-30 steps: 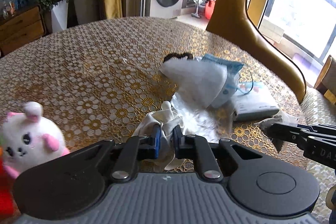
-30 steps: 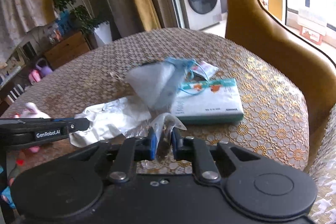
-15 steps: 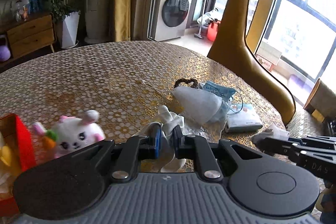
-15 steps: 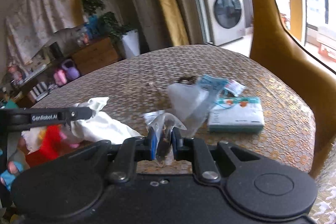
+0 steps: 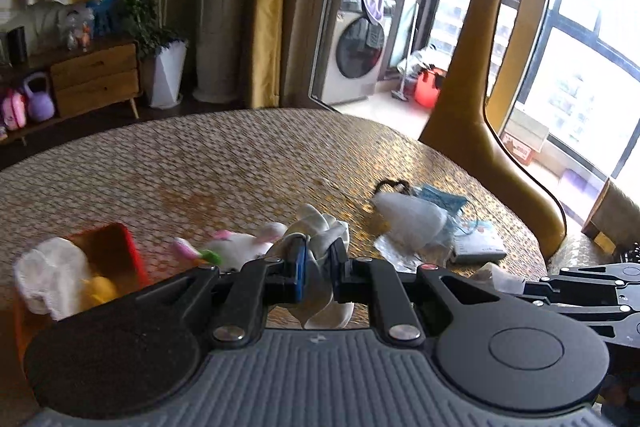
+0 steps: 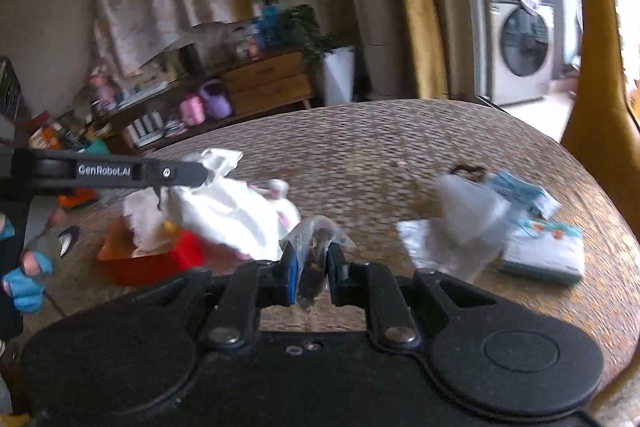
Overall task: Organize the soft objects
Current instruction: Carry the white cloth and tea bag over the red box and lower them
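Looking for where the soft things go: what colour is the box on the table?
Red box, seen best in the right wrist view.

bare table (image 5: 224, 163) beyond, red box (image 5: 120, 251) left, plush rabbit (image 5: 240, 247) ahead

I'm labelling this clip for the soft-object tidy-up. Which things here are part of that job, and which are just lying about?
Part of the job:
- white cloth, clamped in the left gripper
- clear plastic bag, clamped in the right gripper
- red box
- plush bunny

Lying about:
- tissue pack
- dark hair tie
- giraffe figure
- washing machine
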Motion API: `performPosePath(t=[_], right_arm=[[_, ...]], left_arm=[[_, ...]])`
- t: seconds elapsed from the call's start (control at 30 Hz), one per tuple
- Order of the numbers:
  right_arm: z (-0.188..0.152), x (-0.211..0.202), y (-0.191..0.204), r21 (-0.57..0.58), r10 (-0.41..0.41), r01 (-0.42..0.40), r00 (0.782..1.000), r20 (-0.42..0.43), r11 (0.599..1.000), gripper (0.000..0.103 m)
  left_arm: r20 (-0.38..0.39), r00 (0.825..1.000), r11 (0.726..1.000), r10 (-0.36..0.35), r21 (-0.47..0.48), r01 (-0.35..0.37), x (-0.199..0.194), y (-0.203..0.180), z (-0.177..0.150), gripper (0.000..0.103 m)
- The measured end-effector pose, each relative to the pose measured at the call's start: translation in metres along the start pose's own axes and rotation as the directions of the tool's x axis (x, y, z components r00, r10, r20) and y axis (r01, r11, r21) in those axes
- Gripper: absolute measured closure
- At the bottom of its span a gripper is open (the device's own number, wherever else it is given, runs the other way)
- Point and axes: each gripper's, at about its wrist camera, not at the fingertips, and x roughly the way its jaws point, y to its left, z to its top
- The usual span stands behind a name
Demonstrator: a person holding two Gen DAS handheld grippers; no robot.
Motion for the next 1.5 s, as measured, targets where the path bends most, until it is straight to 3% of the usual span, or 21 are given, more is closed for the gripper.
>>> performPosePath(t=[0.33, 0.77, 1.17, 1.5], right_arm=[[0.028, 0.017, 0.059, -0.087, 0.101, -0.102, 0.995, -0.020, 0.991, 0.089], [0.048, 0.062, 0.126, -0.183, 0.174, -0.187, 0.981, -0.085, 0.965, 0.089], [0.057, 0.117, 0.175, -0.236, 0.216, -0.252, 0.962, -0.170, 0.938, 0.089], [0.049, 0.174, 0.199, -0.263, 0.196, -0.259, 0.950, -0.244, 0.929, 0.089]], left_arm=[[0.070, 0.996, 0.998, 0.063, -0.020, -0.062, -0.051, 0.049, 0.011, 0.090], [0.095, 0.980, 0.984, 0.177, -0.040, -0.174, -0.085, 0.110, 0.022, 0.090], [-0.004, 0.967, 0.963, 0.256, -0.089, -0.255, -0.083, 0.160, 0.002, 0.090], [-0.148, 0.954, 0.956, 0.262, -0.095, -0.277, -0.037, 0.194, -0.029, 0.090]])
